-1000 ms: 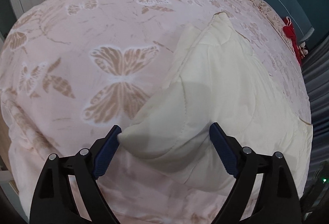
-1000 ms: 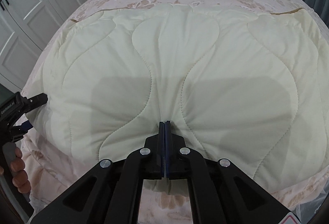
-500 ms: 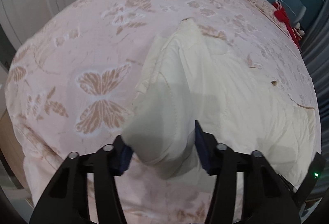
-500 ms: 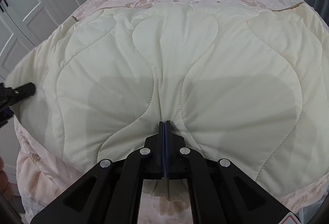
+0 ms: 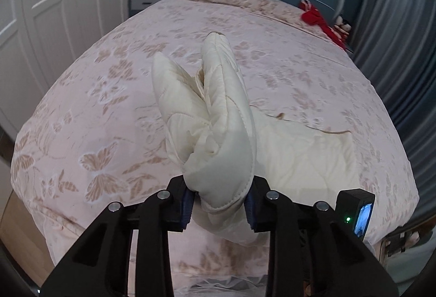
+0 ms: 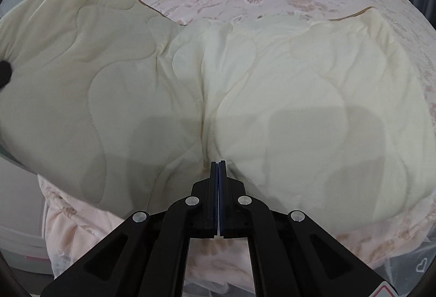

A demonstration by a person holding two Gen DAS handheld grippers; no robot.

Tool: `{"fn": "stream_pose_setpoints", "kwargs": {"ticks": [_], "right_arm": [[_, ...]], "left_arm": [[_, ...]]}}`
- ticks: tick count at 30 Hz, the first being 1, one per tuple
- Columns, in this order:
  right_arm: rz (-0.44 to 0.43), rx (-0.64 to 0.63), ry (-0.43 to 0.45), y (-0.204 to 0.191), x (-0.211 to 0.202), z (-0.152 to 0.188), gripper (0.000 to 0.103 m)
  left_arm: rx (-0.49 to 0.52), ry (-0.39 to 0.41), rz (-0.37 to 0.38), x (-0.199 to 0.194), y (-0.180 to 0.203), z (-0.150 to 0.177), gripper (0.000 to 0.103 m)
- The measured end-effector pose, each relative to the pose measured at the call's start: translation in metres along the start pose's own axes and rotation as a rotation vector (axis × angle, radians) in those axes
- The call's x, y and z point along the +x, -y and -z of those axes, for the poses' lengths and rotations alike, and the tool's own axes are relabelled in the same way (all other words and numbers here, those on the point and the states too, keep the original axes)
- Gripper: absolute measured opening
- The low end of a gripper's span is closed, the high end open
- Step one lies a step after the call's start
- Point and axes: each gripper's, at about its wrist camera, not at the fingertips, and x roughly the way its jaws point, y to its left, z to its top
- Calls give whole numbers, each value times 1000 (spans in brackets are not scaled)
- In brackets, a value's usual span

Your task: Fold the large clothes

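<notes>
Quilt (image 5: 223,117) lies on the bed (image 5: 109,95). Left gripper (image 5: 220,204) jaws, just closing, pinch its bunched corner. Right gripper (image 6: 218,168) jaws are pressed together at its 6 o'clock edge.

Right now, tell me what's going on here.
A person is folding a cream quilt on a bed with two handheld grippers. The left gripper has just closed on a bunched corner and holds it up off the bed. The right gripper is shut at the quilt's near edge; most of the quilt lies flat.
</notes>
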Motion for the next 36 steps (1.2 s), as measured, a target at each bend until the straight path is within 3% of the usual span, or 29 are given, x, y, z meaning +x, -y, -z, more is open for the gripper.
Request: {"fn": "stream_pose_setpoints", "kwargs": {"ticks": [6,17,22,26,36], "right_arm": [[35,30,50,28,-29,11,0],[140,231,67,135,-52,36,0],[158,243,45,148,-40,38,0],[237,163,22,141,-36,36,0],[301,128,28,161,-68,38,0]], "left_arm": [[84,19,22,-12,44,0,28],[249,6,66,-14,120,17,27],[318,-22,78,-3,154,29,27],[369,-50,74,11,177,40,27],[472,-119,29,53,217,71,27]]}}
